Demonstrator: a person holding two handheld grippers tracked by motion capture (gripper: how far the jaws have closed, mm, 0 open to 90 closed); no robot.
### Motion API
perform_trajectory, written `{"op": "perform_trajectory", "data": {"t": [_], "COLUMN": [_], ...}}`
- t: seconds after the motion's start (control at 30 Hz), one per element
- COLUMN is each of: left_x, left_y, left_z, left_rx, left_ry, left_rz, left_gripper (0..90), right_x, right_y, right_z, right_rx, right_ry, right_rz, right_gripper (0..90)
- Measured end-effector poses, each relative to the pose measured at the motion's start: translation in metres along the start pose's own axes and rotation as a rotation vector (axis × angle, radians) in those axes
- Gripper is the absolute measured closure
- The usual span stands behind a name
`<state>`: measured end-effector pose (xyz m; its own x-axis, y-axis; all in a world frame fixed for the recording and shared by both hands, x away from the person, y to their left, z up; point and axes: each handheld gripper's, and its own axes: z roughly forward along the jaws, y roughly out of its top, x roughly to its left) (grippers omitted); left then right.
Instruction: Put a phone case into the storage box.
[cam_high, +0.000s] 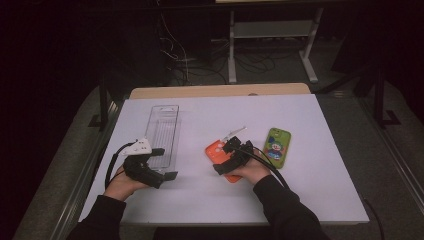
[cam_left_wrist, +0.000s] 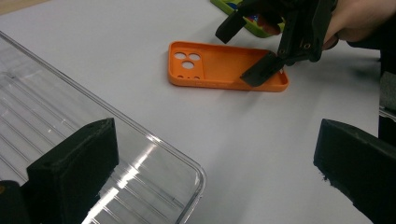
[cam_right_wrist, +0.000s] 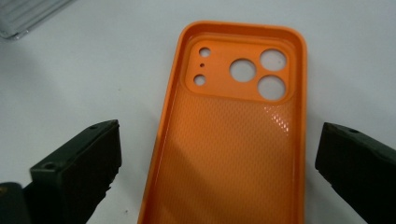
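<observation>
Right gripper (cam_right_wrist: 219, 154) gapes wide over the orange phone case (cam_right_wrist: 233, 135) (hollow side up); left gripper (cam_left_wrist: 215, 163) also spread.

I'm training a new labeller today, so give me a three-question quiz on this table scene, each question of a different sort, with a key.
1. True or false: the right gripper is shut on the orange phone case.
2. Which thing lies nearest the left gripper? A) clear plastic tray B) green phone case C) orange phone case
3. Fill in: the orange phone case lies with its hollow side facing ____.

Key:
1. False; its fingers stand open on either side of the case.
2. A
3. up
</observation>
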<state>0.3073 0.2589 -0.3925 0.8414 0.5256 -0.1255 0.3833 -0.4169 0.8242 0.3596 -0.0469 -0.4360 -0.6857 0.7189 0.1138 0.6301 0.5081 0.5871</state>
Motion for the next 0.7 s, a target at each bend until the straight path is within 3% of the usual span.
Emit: {"op": "perform_trajectory", "data": {"t": [0.27, 0.47, 0.7], "left_x": [0.0000, 0.0003, 0.0004], "left_y": [-0.0003, -0.0003, -0.0004], "left_z": [0.0009, 0.0013, 0.0015], "left_rx": [0.000, -0.001, -0.003], "left_ry": [0.000, 0.001, 0.001], "left_rz": [-0.001, 0.001, 0.001], "left_gripper": [0.0, 0.0, 0.0], "right_x": [0.0021, 0.0056, 0.0074], "right_y": [-0.0043, -0.0079, -0.0084], "right_z": [0.0080, 0.0083, 0.0084], "right_rx": [0.017, 0.001, 0.003], "right_ry": [-0.019, -0.078, -0.098], "right_rz": [0.001, -0.028, -0.026], "right_gripper": [2.6, 8.7, 9.8]}}
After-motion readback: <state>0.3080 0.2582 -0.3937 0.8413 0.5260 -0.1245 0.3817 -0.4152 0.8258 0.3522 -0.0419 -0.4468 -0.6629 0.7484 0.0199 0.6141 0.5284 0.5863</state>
